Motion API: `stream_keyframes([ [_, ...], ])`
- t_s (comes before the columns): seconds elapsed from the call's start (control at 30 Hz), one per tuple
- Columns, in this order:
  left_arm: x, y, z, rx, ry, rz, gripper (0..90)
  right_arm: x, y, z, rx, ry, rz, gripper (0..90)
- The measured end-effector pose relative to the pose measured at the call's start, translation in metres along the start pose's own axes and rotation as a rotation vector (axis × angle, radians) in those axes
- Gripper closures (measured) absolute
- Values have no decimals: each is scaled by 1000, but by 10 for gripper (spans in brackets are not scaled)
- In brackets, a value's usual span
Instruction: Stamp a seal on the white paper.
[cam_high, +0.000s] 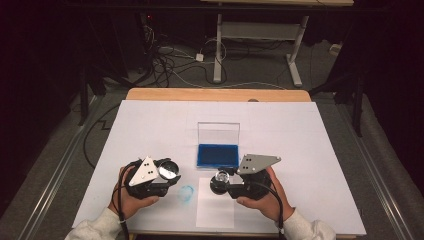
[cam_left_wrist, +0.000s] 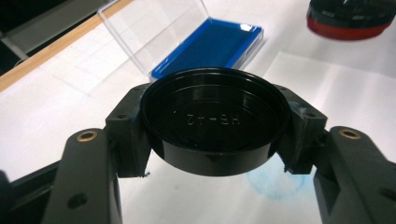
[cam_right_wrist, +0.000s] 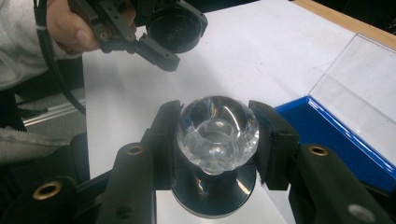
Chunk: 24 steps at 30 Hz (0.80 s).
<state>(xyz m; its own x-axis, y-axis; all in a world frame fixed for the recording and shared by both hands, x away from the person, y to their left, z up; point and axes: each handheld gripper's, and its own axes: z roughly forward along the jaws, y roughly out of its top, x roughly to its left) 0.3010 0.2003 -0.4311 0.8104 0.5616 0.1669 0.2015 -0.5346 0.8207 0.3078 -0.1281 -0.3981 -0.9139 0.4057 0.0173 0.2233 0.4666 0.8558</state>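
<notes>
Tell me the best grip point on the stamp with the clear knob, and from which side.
Take the stamp by its clear faceted knob, jaws on opposite sides, coming in level from the person's side. The knob bulges above a narrow neck and wide black base, so pads seat well there. The right gripper holds it this way.

Two forearms entering from the bottom edge, left hand (cam_high: 131, 197) wrapped around the left gripper (cam_high: 167, 172) — jaws clamped, tilted inward, right hand (cam_high: 262, 197) cradling the right gripper (cam_high: 221, 180) — jaws clamped, grippers near each other, apart.
</notes>
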Motion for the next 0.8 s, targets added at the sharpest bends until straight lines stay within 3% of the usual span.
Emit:
stream_keyframes([
  [0.53, -1, -23, -23, 14, 32, -37, 365, 1, -14, 5, 34, -2, -11, 566],
  [0.7, 0, -30, -35, 6, 56, -62, 365, 4, -18, 10, 49, 5, -9, 566],
  [0.8, -2, -35, -39, -13, 61, -108, 366, 8, -20, 15, 60, 16, -19, 566],
])
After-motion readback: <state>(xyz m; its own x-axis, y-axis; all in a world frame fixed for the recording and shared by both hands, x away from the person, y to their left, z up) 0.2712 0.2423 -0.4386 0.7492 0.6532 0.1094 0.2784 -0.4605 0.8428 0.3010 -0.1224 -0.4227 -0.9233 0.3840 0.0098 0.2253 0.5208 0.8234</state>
